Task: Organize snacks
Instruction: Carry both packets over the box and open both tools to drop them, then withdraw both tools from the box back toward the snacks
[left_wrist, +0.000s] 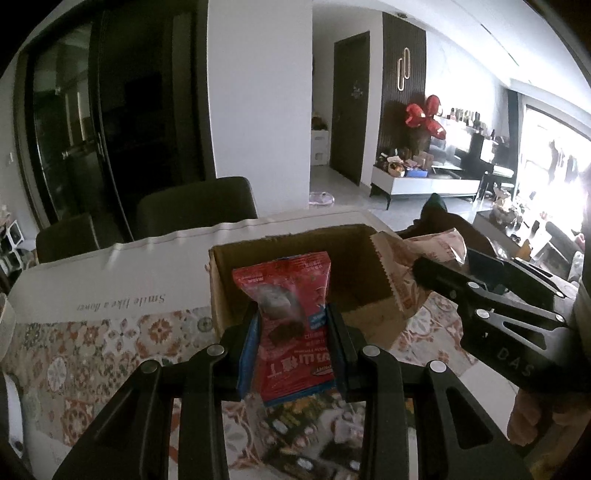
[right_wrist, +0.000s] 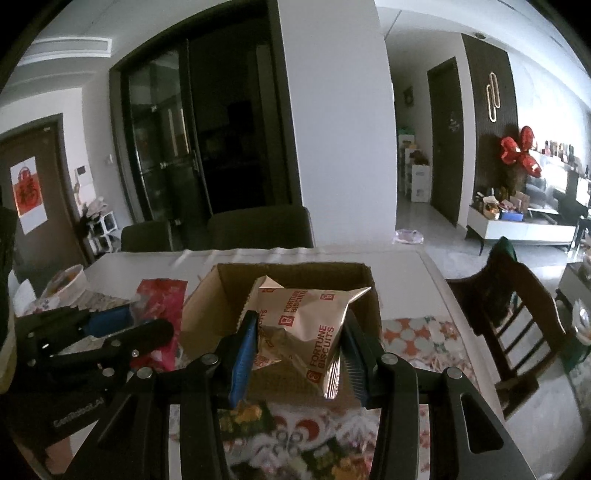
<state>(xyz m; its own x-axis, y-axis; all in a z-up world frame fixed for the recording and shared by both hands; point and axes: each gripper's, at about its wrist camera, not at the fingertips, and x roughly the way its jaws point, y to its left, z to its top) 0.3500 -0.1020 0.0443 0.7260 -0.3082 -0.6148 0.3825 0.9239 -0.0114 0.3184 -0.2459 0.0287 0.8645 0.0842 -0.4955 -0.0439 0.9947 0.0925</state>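
An open cardboard box (left_wrist: 229, 280) stands on the patterned tablecloth; it also shows in the right wrist view (right_wrist: 207, 306). My left gripper (left_wrist: 293, 325) is shut on a red snack packet (left_wrist: 291, 317), held upright just in front of the box. My right gripper (right_wrist: 299, 332) is shut on a beige Fortune Biscuits packet (right_wrist: 306, 317), held at the box's near edge. In the left wrist view the right gripper (left_wrist: 428, 273) comes in from the right with the beige packet (left_wrist: 417, 258) beside the box. In the right wrist view the left gripper (right_wrist: 147, 325) holds the red packet (right_wrist: 162, 299) left of the box.
A white table (right_wrist: 428, 280) carries the patterned cloth (left_wrist: 92, 343). Dark chairs (left_wrist: 195, 206) stand behind the table, and a wooden chair (right_wrist: 517, 314) stands at its right. A bowl (right_wrist: 66, 282) sits at the table's far left.
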